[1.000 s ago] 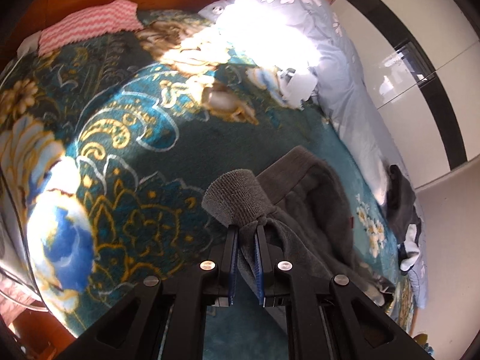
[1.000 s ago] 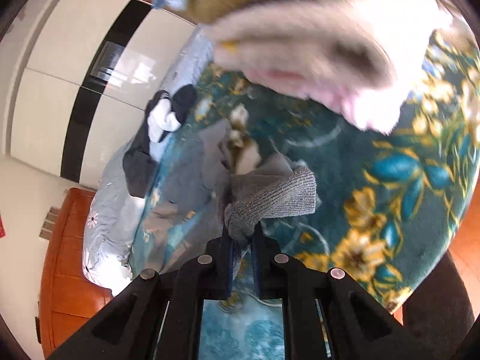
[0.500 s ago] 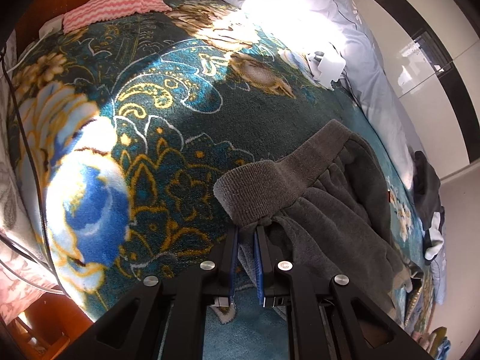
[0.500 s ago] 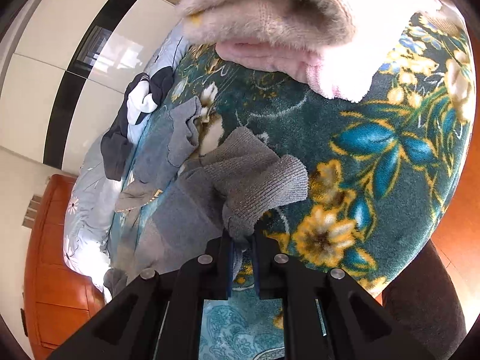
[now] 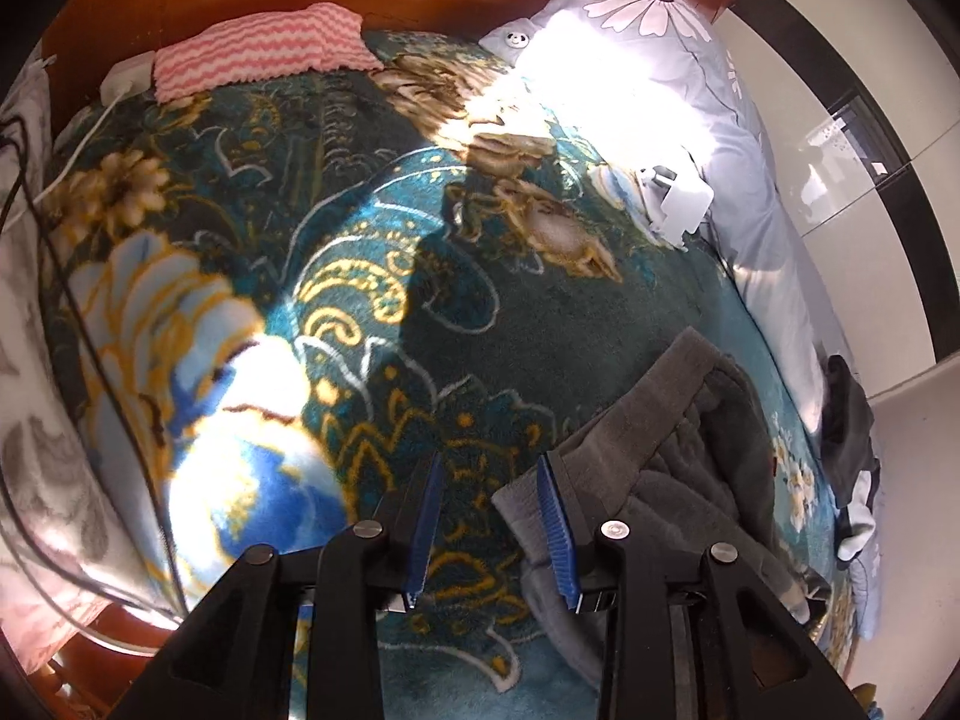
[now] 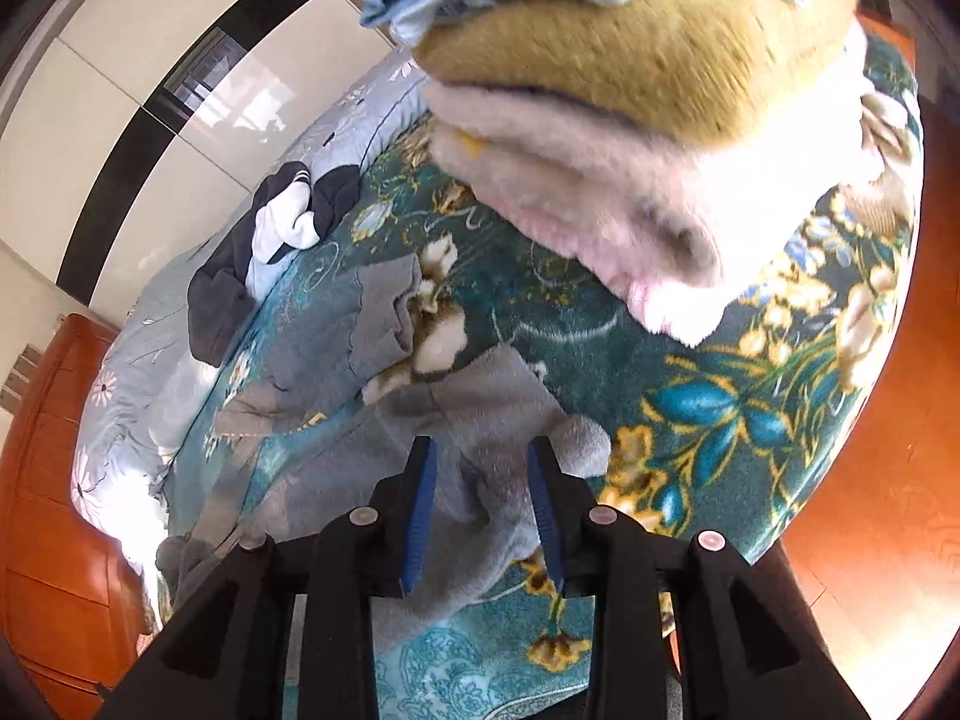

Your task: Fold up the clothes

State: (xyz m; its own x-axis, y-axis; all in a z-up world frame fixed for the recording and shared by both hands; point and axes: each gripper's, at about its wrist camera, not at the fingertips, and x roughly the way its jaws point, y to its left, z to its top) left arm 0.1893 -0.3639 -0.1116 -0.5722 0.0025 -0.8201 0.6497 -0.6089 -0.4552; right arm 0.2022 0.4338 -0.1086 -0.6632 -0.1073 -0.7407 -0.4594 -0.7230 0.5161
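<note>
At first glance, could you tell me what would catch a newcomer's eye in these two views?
Most striking is the teal floral blanket covering the bed, with grey trousers lying crumpled on it at the lower right of the left wrist view. In the right wrist view, a stack of folded clothes looms at the top. The left gripper and right gripper are opening their jaws over the grey fabric.

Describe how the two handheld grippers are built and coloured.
Both look alike: the left gripper and right gripper each have a black angular frame with triangular cut-outs, round silver screws, and two thin blue ribbed finger pads. No cables, markings or sleeves show.
</note>
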